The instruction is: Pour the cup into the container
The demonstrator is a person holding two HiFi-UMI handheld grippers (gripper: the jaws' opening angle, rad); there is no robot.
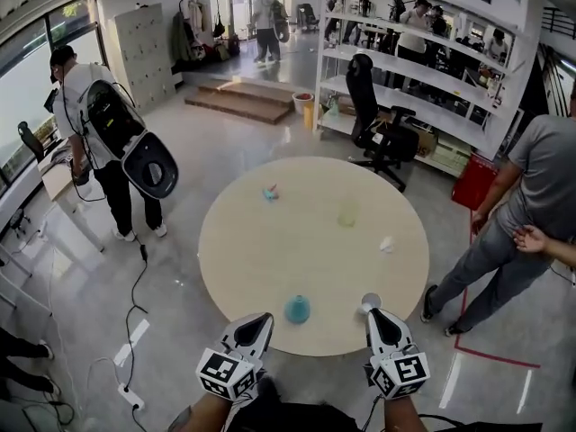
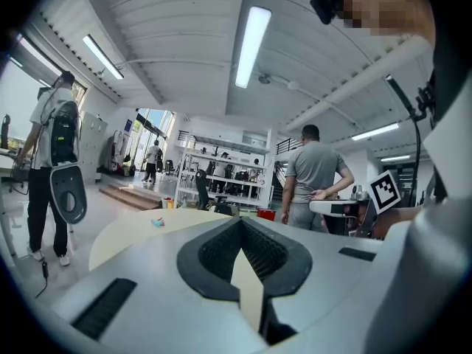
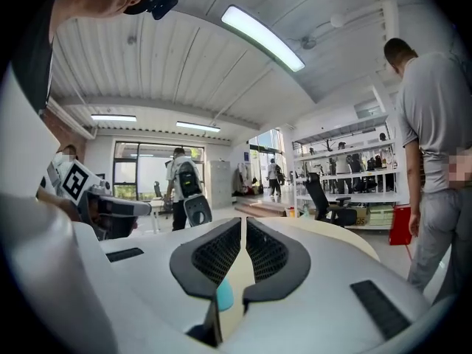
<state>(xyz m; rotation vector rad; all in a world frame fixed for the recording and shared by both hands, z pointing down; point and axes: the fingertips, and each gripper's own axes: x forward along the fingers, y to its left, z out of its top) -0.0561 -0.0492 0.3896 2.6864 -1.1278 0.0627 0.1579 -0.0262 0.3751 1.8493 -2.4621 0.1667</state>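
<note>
Head view: round surface [image 1: 297, 255], with left tongs [image 1: 262, 319] and right tongs [image 1: 372, 311] low at its near edge. Teal cup [image 1: 297, 310] standing on the surface between the 2, touching neither. Pale green container [image 1: 348, 214] well beyond, past the middle.

Left gripper view: left tongs [image 2: 241, 222] closed together, gripping nothing.

Right gripper view: right tongs [image 3: 243, 223] closed together, empty, teal cup [image 3: 223, 295] glimpsed through the lower gap.
</note>
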